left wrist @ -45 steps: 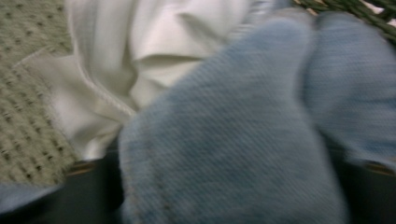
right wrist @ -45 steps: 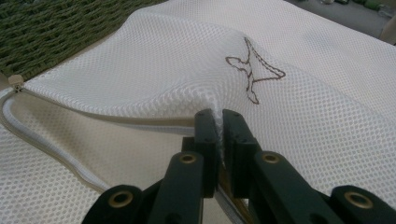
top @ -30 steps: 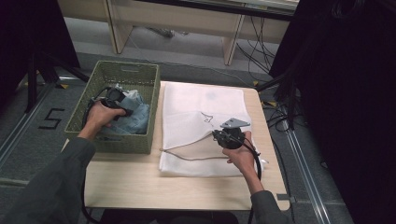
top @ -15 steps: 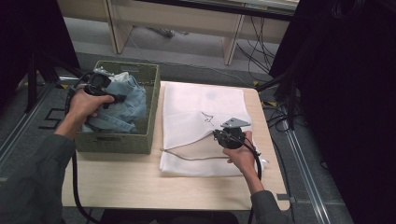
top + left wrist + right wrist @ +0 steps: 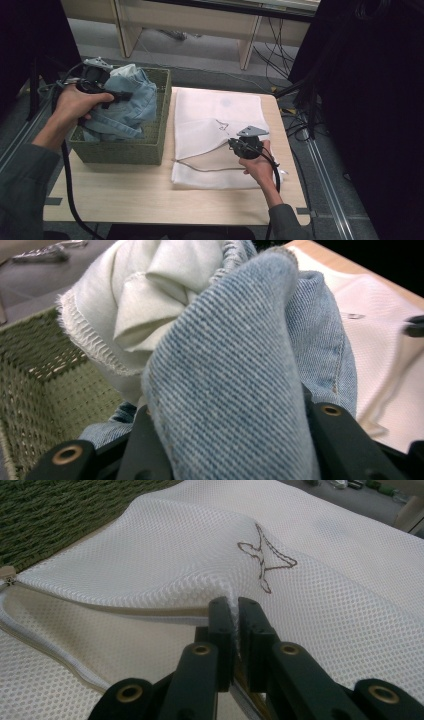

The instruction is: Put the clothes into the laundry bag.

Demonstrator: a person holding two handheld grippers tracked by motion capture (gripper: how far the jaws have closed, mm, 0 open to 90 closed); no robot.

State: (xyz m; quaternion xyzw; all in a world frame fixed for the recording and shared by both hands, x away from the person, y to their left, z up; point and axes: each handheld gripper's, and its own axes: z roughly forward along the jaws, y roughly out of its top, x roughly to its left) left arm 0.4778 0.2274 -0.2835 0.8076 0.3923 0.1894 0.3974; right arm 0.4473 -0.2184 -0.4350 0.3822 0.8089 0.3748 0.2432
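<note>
Upper left: our left gripper (image 5: 112, 95) clamps bunched, twilled denim jeans (image 5: 125, 102) above the woven basket (image 5: 120, 147). Centre: our right gripper (image 5: 235, 607) pinches the white mesh laundry bag (image 5: 210, 120), jaws nearly closed.

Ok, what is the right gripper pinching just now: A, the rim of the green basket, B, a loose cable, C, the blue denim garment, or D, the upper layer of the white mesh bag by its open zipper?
D: in the right gripper view the right gripper has its jaws closed on a fold of the white mesh bag, lifting the top layer above the open zipper.
</note>
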